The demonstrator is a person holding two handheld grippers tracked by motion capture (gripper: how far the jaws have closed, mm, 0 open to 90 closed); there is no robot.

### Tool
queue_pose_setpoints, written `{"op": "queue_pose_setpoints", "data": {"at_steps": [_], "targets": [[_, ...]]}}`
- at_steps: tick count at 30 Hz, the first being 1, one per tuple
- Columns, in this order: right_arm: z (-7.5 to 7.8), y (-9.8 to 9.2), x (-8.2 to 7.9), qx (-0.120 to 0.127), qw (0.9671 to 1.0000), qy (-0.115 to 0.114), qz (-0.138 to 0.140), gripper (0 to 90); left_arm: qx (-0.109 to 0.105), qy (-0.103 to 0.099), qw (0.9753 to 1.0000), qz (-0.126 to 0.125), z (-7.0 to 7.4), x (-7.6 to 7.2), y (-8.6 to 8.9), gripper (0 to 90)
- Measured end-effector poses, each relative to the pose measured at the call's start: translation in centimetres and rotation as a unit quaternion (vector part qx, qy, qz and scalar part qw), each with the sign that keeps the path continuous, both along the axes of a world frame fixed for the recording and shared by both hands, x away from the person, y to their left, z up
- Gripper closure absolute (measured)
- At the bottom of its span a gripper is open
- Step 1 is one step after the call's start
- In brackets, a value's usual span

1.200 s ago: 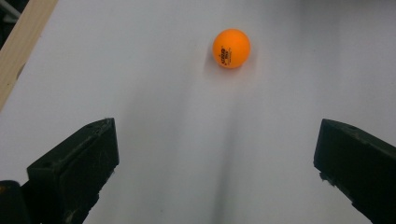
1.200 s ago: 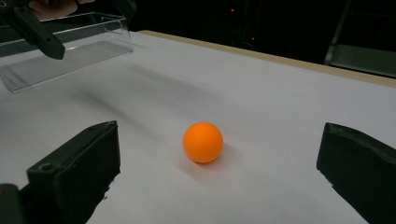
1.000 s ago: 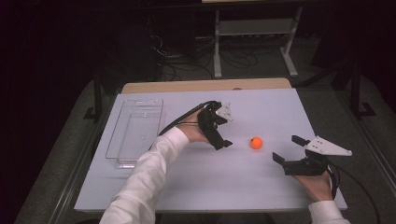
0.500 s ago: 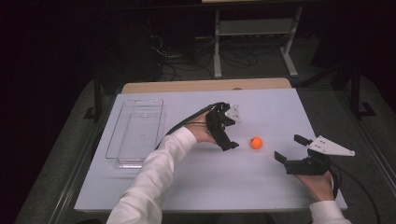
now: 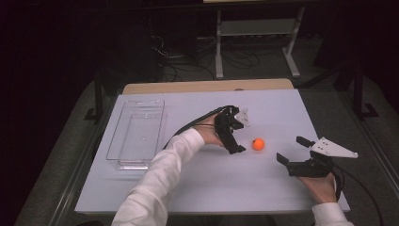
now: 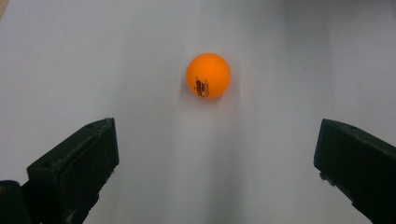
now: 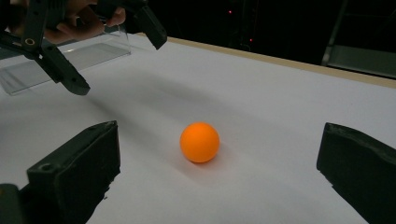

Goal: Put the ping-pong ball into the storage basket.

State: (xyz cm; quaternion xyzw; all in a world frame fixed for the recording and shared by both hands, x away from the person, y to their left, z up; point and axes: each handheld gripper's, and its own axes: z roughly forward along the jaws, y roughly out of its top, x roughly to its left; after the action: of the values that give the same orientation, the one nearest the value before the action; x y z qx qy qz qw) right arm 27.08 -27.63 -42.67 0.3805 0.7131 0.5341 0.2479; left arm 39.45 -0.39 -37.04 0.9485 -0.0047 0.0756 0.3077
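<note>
A small orange ball [image 5: 258, 144] lies on the white table sheet, right of centre. My left gripper [image 5: 239, 133] hovers just left of the ball, open and empty, tips pointing down towards it. In the left gripper view the ball [image 6: 208, 75] sits ahead of the wide-apart jaws, not between them. My right gripper [image 5: 291, 149] rests open near the ball's right side, a short gap away. The right gripper view has the ball [image 7: 200, 142] ahead between its spread jaws, with the left gripper [image 7: 119, 63] hanging above the sheet beyond.
A clear plastic tray [image 5: 137, 134] lies on the left part of the table and appears as a clear plastic tray [image 7: 56, 60] far off in the right gripper view. The white sheet [image 5: 197, 188] ends near the table's front edge. A metal stand [image 5: 256, 33] is behind the table.
My left gripper has moved right and slightly down, closing in on the ball. The right gripper has barely shifted. The ball stays where it was.
</note>
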Motion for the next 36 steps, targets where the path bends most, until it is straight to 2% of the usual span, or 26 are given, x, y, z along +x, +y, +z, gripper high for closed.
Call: {"op": "queue_pose_setpoints", "data": {"at_steps": [8,15,36], "targets": [[0.0,-0.2,-0.1,0.003,1.0,0.0,-0.001,0.0,0.004,0.002,0.9999,-0.009,-0.4,0.2,-1.1,0.0],[0.0,-0.2,-0.3,0.001,1.0,0.002,-0.002,0.0,0.012,0.005,0.9995,-0.028,-1.2,-0.1,-2.2,0.0],[-0.1,-0.2,-0.9,-0.001,1.0,0.004,-0.002,0.0,0.014,0.025,0.9985,-0.047,-3.7,1.4,-5.8,0.0]]}}
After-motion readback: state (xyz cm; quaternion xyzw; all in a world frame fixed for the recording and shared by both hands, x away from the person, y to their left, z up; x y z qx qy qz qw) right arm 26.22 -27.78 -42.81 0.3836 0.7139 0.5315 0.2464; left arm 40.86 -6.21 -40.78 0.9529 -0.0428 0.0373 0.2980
